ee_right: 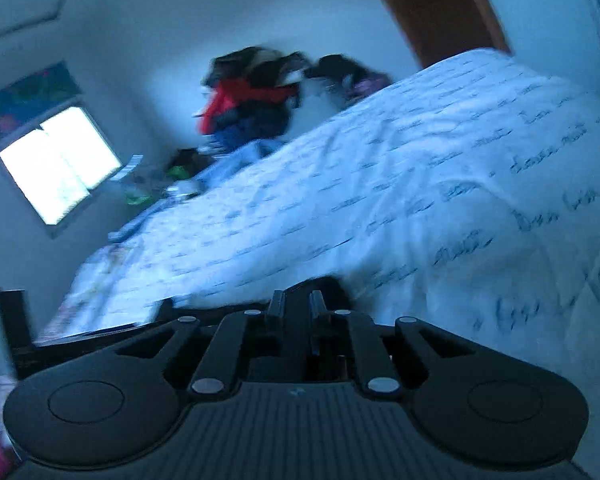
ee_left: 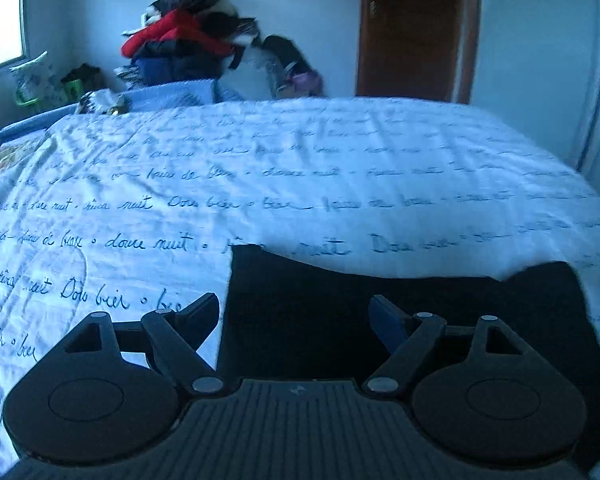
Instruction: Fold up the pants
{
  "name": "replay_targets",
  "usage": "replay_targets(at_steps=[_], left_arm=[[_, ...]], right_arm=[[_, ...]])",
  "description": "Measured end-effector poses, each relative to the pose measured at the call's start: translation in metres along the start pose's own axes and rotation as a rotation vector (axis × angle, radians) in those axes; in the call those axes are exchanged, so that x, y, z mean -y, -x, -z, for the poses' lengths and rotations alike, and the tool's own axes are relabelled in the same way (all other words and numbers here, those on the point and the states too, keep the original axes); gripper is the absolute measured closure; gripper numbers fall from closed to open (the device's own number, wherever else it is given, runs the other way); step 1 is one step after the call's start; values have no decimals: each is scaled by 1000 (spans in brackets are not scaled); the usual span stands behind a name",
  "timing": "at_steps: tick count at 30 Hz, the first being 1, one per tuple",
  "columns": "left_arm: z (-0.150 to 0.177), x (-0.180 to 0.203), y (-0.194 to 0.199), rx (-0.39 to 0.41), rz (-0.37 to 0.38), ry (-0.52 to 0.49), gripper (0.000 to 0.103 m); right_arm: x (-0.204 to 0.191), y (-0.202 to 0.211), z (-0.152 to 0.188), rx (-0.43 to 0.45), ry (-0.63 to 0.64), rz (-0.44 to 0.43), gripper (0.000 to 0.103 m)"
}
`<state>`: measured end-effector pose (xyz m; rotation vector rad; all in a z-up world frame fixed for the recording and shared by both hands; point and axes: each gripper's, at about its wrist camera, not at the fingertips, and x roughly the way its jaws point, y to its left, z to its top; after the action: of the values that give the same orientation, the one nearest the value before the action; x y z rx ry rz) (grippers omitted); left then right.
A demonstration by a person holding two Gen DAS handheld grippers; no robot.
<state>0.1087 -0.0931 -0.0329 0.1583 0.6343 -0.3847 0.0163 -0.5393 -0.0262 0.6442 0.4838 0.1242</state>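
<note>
Bedspread [ee_left: 340, 168] | pants [ee_left: 400, 300] spread crosswise just ahead, between splayed left gripper [ee_left: 296, 316] fingers — untouched | right gripper [ee_right: 297, 306] nearer, pinched on dark pants fabric, seemingly

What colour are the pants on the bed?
Black, or very dark. The pants show best in the left wrist view, lying on the white bedspread with handwriting.

Item: pants [ee_left: 380, 312], dark, near black. I see them lying flat on the bed's white script-printed cover [ee_left: 300, 184], near its front edge, folded into a broad block with a dipping upper edge.
</note>
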Motion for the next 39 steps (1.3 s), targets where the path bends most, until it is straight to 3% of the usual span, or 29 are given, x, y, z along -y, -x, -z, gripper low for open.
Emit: replay_targets(at_steps=[1, 3, 5, 7, 9, 12, 15, 17, 18, 20, 22, 29, 33, 36, 39], left_arm=[[3, 1, 4, -1, 15, -1, 19], [10, 4, 11, -8, 38, -1, 19], [17, 4, 15, -18, 49, 15, 19], [23, 4, 19, -23, 68, 21, 19], [29, 5, 22, -25, 61, 11, 19], [33, 5, 24, -25, 51, 3, 19], [34, 7, 22, -22, 48, 1, 19], [35, 10, 21, -21, 41, -9, 19], [37, 12, 21, -21, 35, -20, 19], [38, 12, 22, -18, 31, -37, 20], [40, 11, 24, -21, 42, -48, 20], [41, 15, 29, -23, 61, -79, 20], [39, 16, 36, -8, 84, -47, 20], [42, 23, 33, -22, 70, -66, 20], [45, 25, 33, -31, 56, -75, 19]], right_arm=[[-1, 7, 4, -12, -18, -42, 86], [1, 17, 12, -53, -65, -109, 68], [4, 21, 22, -86, -110, -140, 37], [5, 27, 31, -98, -117, -148, 37], [6, 28, 39, -109, -117, -141, 37], [9, 26, 46, -131, -146, -199, 38], [-4, 21, 46, -150, -52, -153, 38], [0, 11, 48, -166, -69, -139, 40], [5, 6, 49, -170, -94, -142, 45], [2, 5, 51, -161, -61, -87, 89], [-5, 10, 54, -155, 16, -41, 95], [-16, 26, 54, -163, 88, 28, 93], [-42, 33, 40, -58, 189, 91, 93], [-58, 16, 37, -83, 238, 36, 93], [-66, -8, 47, -156, 321, 84, 93]])
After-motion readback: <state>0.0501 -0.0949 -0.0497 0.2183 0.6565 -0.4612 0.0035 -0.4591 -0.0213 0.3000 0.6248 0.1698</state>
